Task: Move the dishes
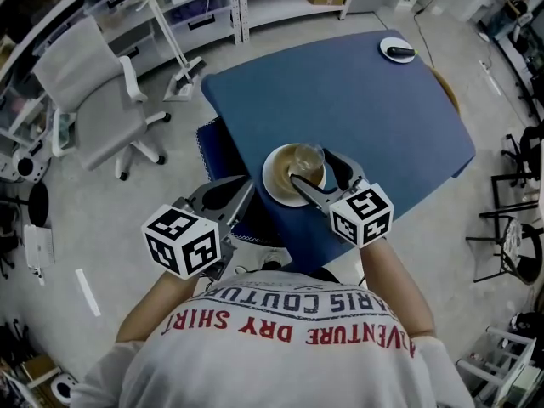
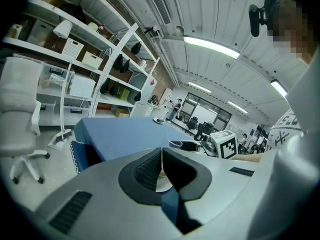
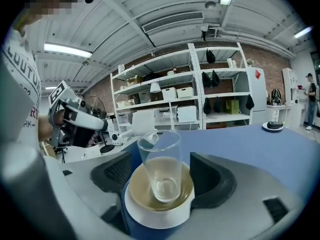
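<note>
A white plate with a brown centre (image 1: pixel 274 183) lies at the near edge of the blue table (image 1: pixel 374 117), and a clear empty glass (image 1: pixel 308 156) stands upright on it. My right gripper (image 1: pixel 311 167) is open, one jaw on each side of the glass (image 3: pixel 160 166), just over the plate (image 3: pixel 155 213), with small gaps showing. My left gripper (image 1: pixel 241 190) hangs shut and empty off the table's near-left edge. In the left gripper view its pads (image 2: pixel 148 169) meet at the tips. A small white plate with a dark object (image 1: pixel 397 50) sits at the far corner.
A white office chair (image 1: pixel 85 92) stands on the floor to the left. A blue-cushioned seat (image 1: pixel 218 147) is tucked against the table's left edge. Shelving (image 1: pixel 212 7) runs along the back. Black chair frames (image 1: pixel 514 194) stand to the right.
</note>
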### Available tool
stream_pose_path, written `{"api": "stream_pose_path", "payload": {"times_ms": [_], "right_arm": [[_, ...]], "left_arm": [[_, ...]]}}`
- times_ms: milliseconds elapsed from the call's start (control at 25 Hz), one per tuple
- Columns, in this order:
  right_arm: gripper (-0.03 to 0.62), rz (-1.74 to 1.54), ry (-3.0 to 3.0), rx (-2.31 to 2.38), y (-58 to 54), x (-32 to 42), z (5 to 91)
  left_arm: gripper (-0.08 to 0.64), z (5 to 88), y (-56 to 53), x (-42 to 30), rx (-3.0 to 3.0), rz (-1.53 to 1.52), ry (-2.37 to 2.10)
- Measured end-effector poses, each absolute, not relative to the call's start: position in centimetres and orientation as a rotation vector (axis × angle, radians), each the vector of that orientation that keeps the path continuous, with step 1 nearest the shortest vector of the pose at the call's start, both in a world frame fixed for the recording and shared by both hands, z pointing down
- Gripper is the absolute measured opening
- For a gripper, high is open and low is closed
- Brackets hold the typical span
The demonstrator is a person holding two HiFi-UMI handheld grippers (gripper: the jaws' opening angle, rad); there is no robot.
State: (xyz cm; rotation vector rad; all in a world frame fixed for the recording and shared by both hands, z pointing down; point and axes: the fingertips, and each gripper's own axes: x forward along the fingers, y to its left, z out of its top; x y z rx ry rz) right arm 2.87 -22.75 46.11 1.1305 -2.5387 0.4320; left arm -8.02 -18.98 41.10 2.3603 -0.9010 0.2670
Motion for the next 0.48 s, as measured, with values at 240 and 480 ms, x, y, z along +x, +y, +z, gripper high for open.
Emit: {"api": "stream_pose_path", "payload": {"times_ms": [240,480], "right_arm": [[0.345,0.420,-2.532,1.130,-23.9,2.0,46.8],[0.287,0.346,-2.514,1.128,-24.2,1.7,46.5]], "left_arm": [[0.032,41.3,-19.3,-8.9,2.344,0.267,-0.928],[0.032,41.7,-19.8,-9.2,2.335,0.259,-0.939]]}}
